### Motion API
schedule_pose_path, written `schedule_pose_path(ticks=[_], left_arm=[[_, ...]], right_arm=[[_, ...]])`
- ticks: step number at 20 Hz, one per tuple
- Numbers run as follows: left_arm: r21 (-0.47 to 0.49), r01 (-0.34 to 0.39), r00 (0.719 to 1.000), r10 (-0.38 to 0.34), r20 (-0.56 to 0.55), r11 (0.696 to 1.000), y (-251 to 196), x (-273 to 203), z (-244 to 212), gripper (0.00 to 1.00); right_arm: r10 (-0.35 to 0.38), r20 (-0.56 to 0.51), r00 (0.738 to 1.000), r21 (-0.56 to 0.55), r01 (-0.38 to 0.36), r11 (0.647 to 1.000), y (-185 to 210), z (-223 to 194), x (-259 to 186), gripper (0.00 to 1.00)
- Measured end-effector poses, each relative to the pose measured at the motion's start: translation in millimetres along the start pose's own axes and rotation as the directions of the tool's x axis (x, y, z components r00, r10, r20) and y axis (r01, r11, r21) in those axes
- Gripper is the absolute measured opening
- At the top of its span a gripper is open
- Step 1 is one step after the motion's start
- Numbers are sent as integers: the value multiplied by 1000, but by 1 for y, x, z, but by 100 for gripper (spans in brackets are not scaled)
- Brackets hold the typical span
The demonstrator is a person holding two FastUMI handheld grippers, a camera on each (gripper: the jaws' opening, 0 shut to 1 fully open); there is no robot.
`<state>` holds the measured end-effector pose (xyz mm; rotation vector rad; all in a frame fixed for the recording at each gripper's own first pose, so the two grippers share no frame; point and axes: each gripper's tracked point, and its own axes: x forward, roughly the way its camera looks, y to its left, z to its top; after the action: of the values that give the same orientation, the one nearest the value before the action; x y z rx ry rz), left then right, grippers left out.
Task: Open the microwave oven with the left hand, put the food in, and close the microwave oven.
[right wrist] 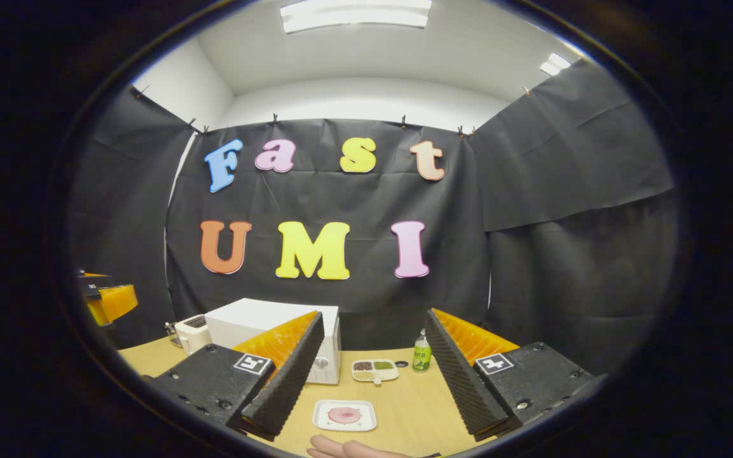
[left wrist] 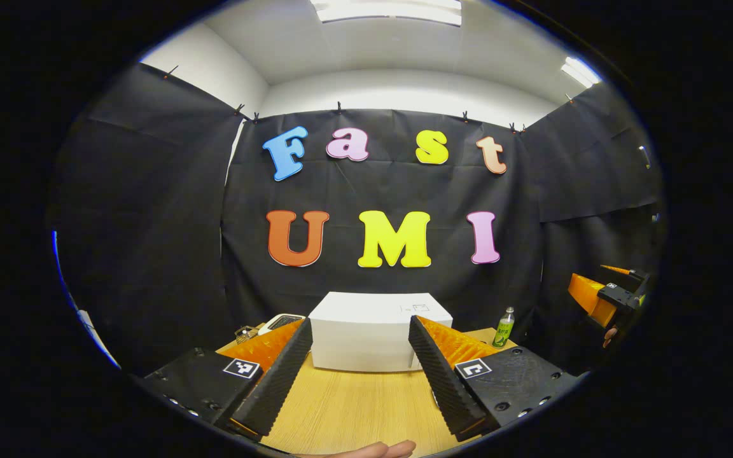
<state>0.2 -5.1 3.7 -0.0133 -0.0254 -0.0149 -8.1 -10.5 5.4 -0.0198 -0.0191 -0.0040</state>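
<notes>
The left hand-held gripper [left wrist: 360,375] is held above the near part of the wooden desk [left wrist: 354,413] with its two fingers spread wide and nothing between them. The microwave oven [left wrist: 376,331] lies straight ahead of it, farther along the desk and framed between the fingers, so this hand is squarely lined up with it. It is a white box, wider than tall; from the left gripper view the near face looks plain and no handle can be made out. In the right gripper view the same oven [right wrist: 265,331] sits ahead and to the left of the right hand-held gripper [right wrist: 373,375], with a control knob on the right end of its front. The door looks shut.

The right hand-held gripper is likewise open and empty. The food [right wrist: 344,415], a round pinkish item on a small white square plate [right wrist: 325,416], lies on the desk just ahead of and below it, between its fingers. Beyond it are a divided white dish [right wrist: 374,370] with small fillings and a green bottle [right wrist: 422,354]; a white toaster [right wrist: 191,332] stands left of the oven.

The left hand looks the nearer to the oven; the right is the nearer to the food.
</notes>
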Motion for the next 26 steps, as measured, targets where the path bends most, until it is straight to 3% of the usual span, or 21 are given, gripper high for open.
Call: schedule_pose_path(ticks=[17, 21, 26], left_arm=[[-33, 43, 999, -43, 0, 999, -16, 7, -8, 95], [-68, 73, 997, -74, -9, 995, -34, 30, -29, 95], [-104, 87, 995, -92, -41, 991, -50, 92, -74, 95]], right_arm=[[19, -12, 1000, 2, -19, 1000, 0, -16, 6, 100], [19, -20, 1000, 1, -19, 1000, -4, -34, 14, 100], [30, -40, 999, 25, -29, 999, -12, -54, 24, 100]])
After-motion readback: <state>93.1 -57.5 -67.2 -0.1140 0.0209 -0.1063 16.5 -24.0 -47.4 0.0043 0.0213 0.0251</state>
